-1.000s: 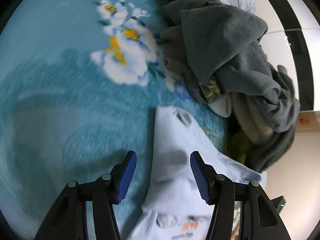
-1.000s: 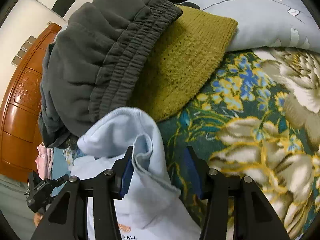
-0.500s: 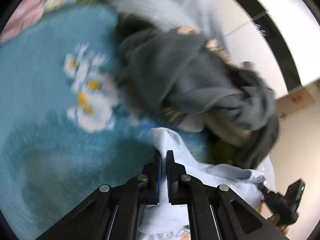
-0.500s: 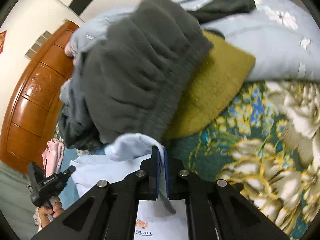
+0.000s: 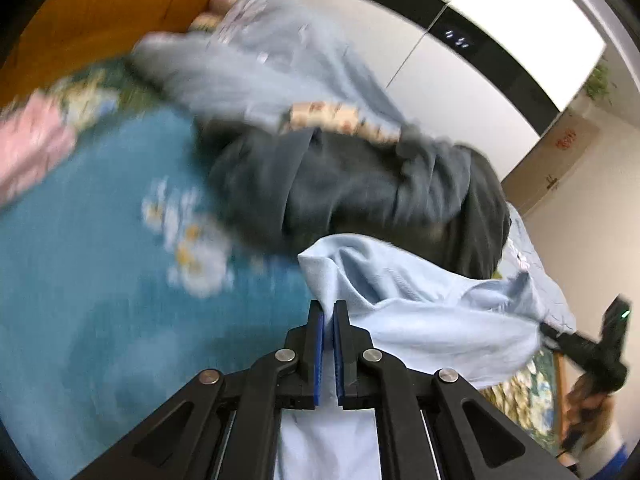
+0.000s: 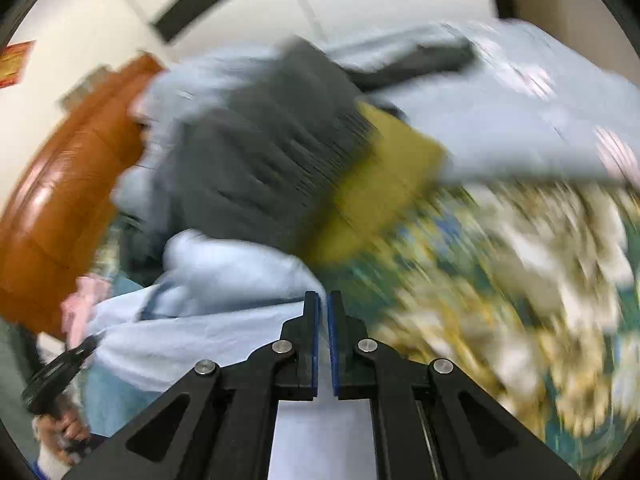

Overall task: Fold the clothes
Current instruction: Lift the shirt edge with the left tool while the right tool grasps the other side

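Left wrist view: the left hand-held gripper [image 5: 328,312] is clamped on an edge of the pale blue cotton garment [image 5: 424,312], stretched above the teal floral bedspread [image 5: 80,280]. The right hand-held gripper [image 6: 322,304] pinches its other edge, beside the dark grey sweatpants [image 6: 256,168].

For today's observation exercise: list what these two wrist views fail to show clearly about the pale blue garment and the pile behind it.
- Pale blue garment: its lower part is hidden behind the left gripper; overall shape unclear.
- Its print: covered in both views.
- Grey clothes pile: motion-blurred in the right wrist view; items inseparable.
- Floral bedcover: pattern smeared.
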Motion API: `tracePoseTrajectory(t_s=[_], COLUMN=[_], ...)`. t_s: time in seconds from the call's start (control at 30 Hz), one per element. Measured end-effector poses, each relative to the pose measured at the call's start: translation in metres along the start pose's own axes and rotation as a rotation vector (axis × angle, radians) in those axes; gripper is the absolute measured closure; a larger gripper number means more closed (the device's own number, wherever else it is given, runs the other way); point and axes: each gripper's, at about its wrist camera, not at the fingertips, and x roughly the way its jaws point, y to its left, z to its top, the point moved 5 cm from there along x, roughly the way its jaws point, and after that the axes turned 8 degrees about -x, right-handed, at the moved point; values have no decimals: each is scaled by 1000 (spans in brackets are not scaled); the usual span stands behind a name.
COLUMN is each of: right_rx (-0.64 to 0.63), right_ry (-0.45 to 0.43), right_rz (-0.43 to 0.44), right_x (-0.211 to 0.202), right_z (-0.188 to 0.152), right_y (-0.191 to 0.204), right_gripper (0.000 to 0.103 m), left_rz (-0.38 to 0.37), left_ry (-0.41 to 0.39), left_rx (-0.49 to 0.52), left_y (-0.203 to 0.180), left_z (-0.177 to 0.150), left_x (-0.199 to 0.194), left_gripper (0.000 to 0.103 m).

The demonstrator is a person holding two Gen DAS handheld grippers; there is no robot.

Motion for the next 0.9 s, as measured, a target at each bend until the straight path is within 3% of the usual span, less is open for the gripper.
tracePoseTrajectory(t_s=[0.13, 0.2, 0.4, 0.47, 0.53, 0.67, 0.7, 0.73, 0.77, 0.8, 0.83, 0.9], right_rx=[174, 253, 241, 257, 294, 377, 421, 469, 508, 527, 537, 504], right_ry=[60, 67, 78, 99, 120, 199, 212, 215, 212, 211, 211, 190], right_rz=[-26, 11, 148, 202, 251, 172, 167, 169, 179, 184, 184, 203], right_x=[3, -4, 2, 19, 35, 77, 84, 88, 90, 89, 86, 69], right_z=[-43, -55, -40, -33, -28, -25, -26, -26, -26, -26, -25, -20], right_y=[-41, -49, 3, 25, 43, 52, 50, 47, 45, 43, 41, 40], right_gripper=[99, 99, 93, 41, 37, 37, 38, 48, 77, 94, 100, 101], left_rz=[31, 39, 36, 36, 41, 60, 66, 67, 62, 60, 59, 52], left_ry=[90, 106, 123, 118, 114, 120, 122, 119, 111, 105, 103, 90], left_rx=[-12, -19, -92, -100, -98, -97, -98, -103, -112, -121, -130, -145], left_y=[-3, -5, 5, 3, 0, -3, -3, -3, -2, 0, 2, 3], left_z=[-28, -33, -43, -46, -49, -58, -60, -60, -59, -59, -59, -58], left_x=[-2, -4, -8, -10, -11, -10, -10, -10, -11, -12, -12, -17], left_gripper=[98, 98, 98, 98, 98, 98, 98, 98, 98, 98, 98, 98])
